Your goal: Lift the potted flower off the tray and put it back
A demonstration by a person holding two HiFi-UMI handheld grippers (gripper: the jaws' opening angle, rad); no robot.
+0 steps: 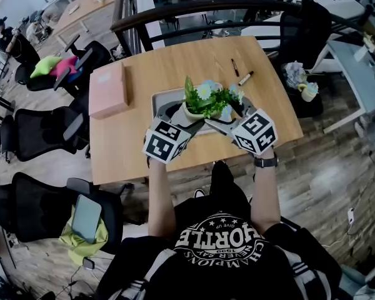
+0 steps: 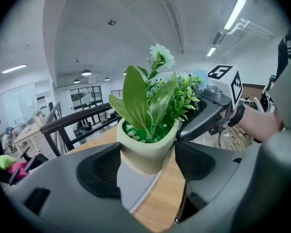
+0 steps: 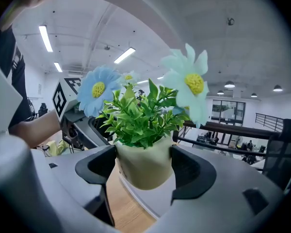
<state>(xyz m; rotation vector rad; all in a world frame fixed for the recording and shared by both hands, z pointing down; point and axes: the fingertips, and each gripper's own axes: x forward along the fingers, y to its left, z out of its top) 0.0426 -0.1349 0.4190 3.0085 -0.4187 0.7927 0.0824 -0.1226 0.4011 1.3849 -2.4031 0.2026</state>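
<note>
Cream-coloured rounded pot point(image 1: 197, 110) point(image 2: 146, 152) point(image 3: 143, 166) of green leaves with pale blue and white flowers, pinched from two sides at once. Clamped by the left gripper point(image 1: 184, 117) point(image 2: 148, 165), whose fingers point(image 2: 104, 166) press against either flank, and clamped likewise by the right gripper point(image 3: 144, 168) point(image 1: 224, 121) from the opposite side. Seemingly raised just above the flat grey rectangular tray point(image 1: 164, 97) point(image 2: 136, 188) point(image 3: 157, 203) on the light wooden counter point(image 1: 137, 139), base apparently clear of the tray surface and a little tilted in the left gripper view.

Risks from here:
- Slipping downward, with a smooth curved wall narrowing toward the base and only narrow contact on each side.
- Twisting or tipping, should one gripper sink faster than the other.
- Landing on the tray's rim or half off it, if lowered off-centre.
- Bruising the foliage against the grippers, already close beside it.

Hard to judge: the real gap between base and tray, screened by the fingers in both gripper views and by leaves from the head view. Far part of the tray masked by the plant. Pot material not certain, possibly ceramic or plastic.
</note>
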